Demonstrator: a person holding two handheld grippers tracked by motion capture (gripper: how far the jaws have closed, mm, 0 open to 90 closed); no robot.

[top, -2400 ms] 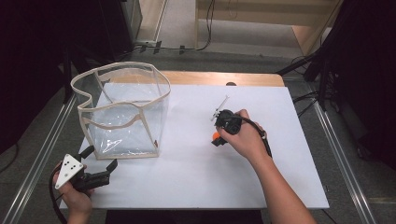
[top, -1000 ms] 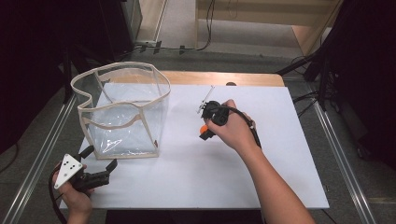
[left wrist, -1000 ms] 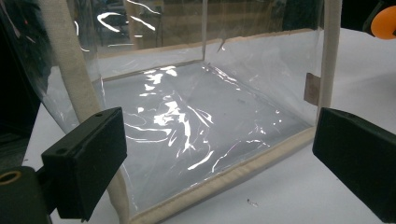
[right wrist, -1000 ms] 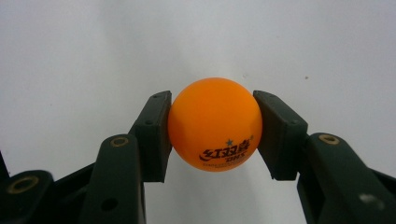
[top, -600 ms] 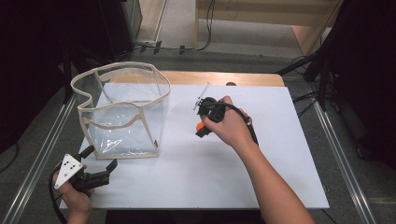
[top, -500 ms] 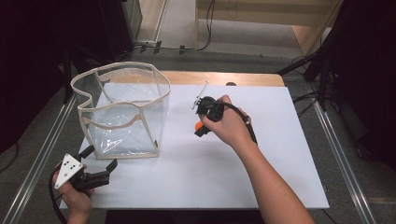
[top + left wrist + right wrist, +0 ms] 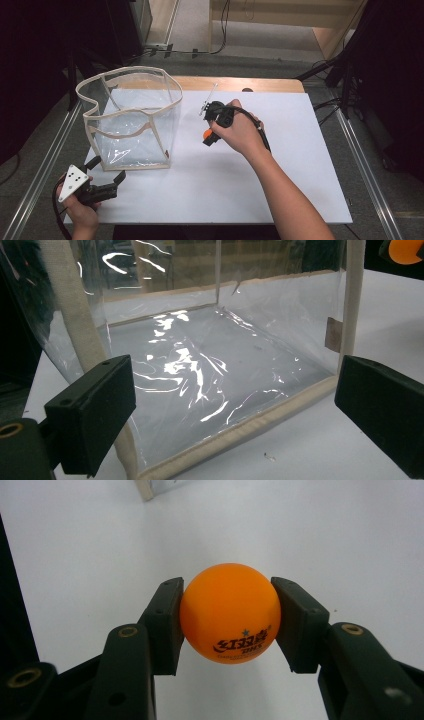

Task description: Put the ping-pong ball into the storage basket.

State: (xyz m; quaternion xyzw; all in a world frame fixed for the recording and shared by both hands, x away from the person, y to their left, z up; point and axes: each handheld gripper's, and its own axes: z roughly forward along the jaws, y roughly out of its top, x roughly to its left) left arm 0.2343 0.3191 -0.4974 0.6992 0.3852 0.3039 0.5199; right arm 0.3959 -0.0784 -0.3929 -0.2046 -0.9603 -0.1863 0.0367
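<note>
One orange ball (image 7: pixel 229 613), one clear bag (image 7: pixel 131 120), one white table (image 7: pixel 300 165), two claws.

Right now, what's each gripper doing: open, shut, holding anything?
Left gripper: open, holding nothing, facing the clear bag.
Right gripper: shut on the orange ball.

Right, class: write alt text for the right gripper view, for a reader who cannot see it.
An orange table tennis ball with printed lettering is clamped between the two black jaws of the right tool. Behind it lies a plain white table surface.
</note>
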